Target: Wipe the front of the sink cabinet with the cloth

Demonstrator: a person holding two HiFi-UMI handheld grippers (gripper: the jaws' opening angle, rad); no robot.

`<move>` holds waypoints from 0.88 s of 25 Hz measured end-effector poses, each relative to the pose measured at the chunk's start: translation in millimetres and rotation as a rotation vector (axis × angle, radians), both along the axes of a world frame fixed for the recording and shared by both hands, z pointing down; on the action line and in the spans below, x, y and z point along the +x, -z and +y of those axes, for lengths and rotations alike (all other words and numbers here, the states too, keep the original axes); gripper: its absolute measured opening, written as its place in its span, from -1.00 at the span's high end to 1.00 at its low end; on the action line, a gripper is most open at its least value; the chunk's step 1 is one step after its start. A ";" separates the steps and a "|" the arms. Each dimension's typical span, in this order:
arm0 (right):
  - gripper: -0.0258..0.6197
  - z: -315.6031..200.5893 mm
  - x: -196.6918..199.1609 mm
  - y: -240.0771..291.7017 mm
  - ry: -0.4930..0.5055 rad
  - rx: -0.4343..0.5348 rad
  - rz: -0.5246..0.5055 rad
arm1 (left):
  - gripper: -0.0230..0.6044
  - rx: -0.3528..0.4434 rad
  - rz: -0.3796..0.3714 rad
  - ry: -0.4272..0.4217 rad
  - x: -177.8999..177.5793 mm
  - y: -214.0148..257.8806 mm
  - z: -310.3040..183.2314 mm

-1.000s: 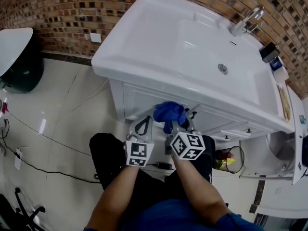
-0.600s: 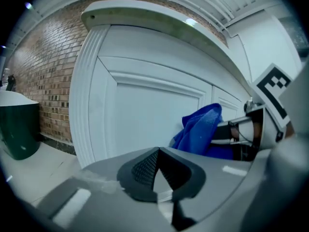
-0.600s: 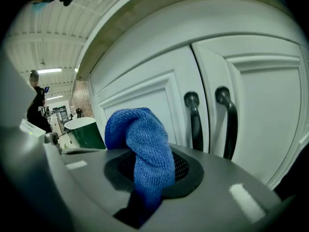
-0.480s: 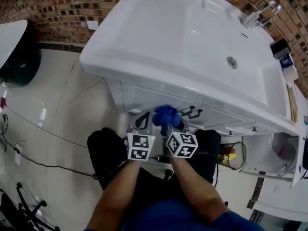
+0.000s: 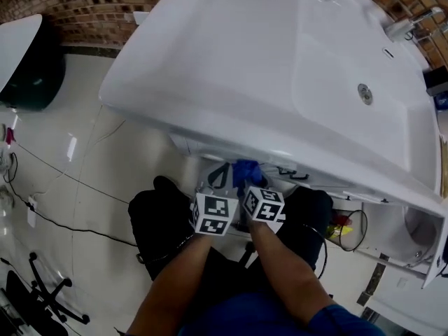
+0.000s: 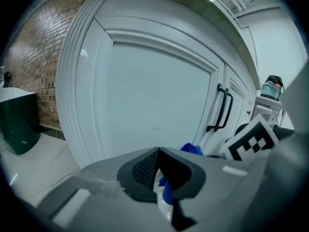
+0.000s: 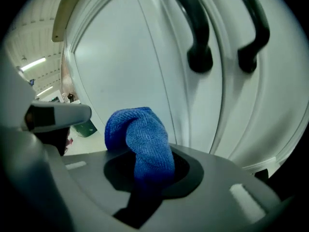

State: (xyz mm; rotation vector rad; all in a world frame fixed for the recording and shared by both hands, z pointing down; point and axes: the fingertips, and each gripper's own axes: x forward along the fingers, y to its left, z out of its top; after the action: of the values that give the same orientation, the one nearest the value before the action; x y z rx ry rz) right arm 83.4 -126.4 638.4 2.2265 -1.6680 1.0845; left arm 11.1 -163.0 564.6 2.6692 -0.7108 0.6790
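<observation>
The white sink cabinet (image 6: 154, 95) fills both gripper views; in the head view the wide basin (image 5: 231, 68) overhangs and hides most of its front. My right gripper (image 7: 145, 163) is shut on a bunched blue cloth (image 7: 140, 139), which sits close to the door panel just left of two dark handles (image 7: 198, 37). In the head view the cloth (image 5: 246, 170) pokes out under the basin rim ahead of the right gripper (image 5: 246, 182). My left gripper (image 6: 158, 151) is shut with nothing in it, beside the right one and facing the left door; it also shows as the left gripper (image 5: 219, 177).
A dark green bin with a white top (image 5: 21, 61) stands at the left by the brick wall. A black cable (image 5: 70, 222) runs over the tiled floor. A wire waste basket (image 5: 343, 229) sits right of the cabinet, and a chair base (image 5: 42, 292) is at lower left.
The head view has tipped forward, so the basin now covers more of the cabinet front. Both grippers and the cloth have moved in under the rim, closer to the doors.
</observation>
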 end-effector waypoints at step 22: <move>0.67 31.9 -38.5 53.9 0.138 0.138 0.029 | 0.93 0.001 0.037 -0.132 19.1 8.4 25.9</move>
State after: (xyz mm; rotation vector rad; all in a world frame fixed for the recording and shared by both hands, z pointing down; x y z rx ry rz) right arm 44.8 -94.5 584.5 2.1563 -1.9055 0.9257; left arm 30.2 -137.2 556.1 2.7406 -0.5288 0.6600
